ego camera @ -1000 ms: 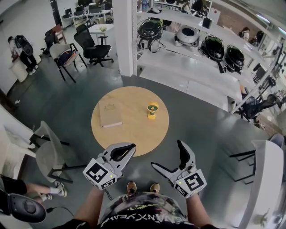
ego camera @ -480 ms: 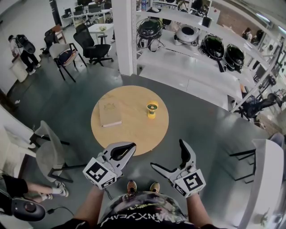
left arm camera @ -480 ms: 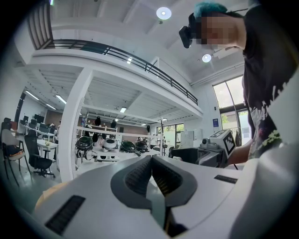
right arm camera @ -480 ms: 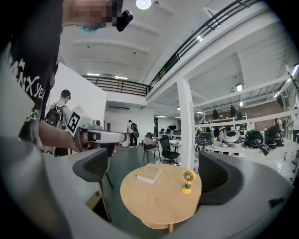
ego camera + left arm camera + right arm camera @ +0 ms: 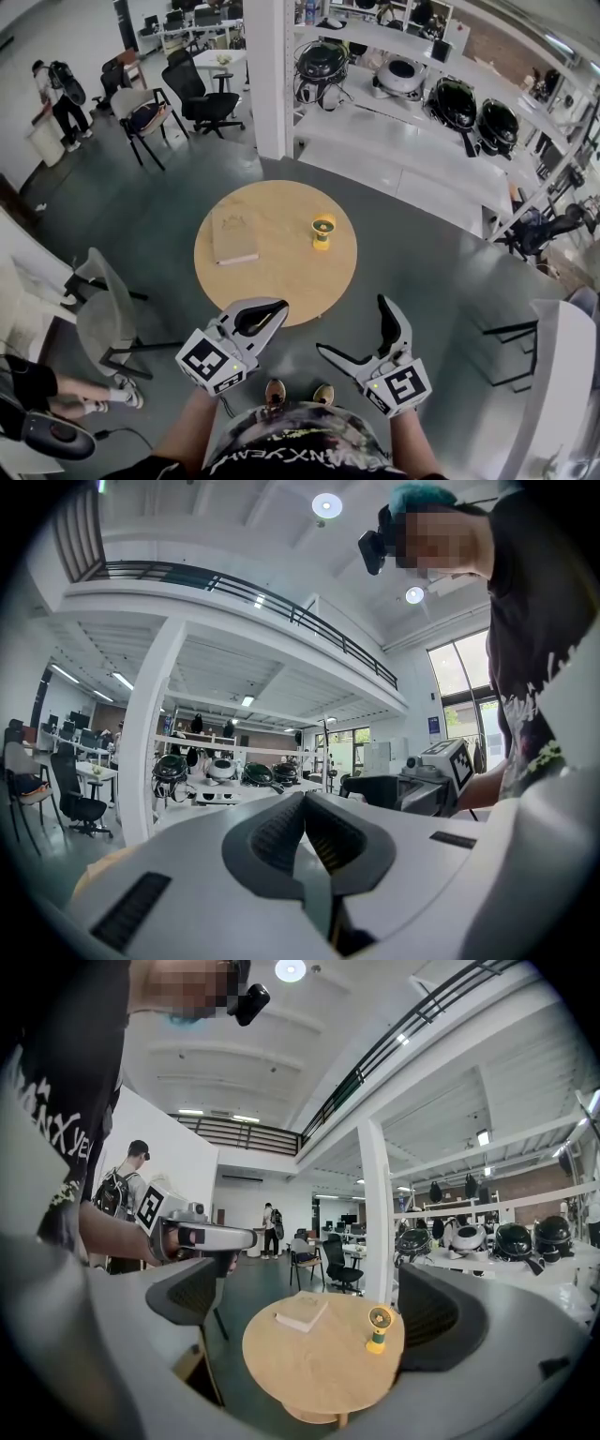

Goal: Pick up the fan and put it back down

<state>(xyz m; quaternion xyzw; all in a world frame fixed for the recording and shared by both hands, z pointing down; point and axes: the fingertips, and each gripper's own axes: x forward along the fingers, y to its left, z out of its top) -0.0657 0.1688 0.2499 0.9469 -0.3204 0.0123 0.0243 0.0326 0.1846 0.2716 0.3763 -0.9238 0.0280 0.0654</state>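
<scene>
Right tool (image 5: 351,322) well apart from upright fan (image 5: 322,228).

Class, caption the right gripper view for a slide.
The right gripper, jaws just opened and empty, faces a round table bearing a yellow fan and a book.

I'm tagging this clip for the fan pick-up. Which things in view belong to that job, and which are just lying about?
Job: fan, upright on the round table; right gripper, jaws just been opening, nothing between them; left gripper, shut.
Lying about: book on the table; grey chair; black office chair.
</scene>
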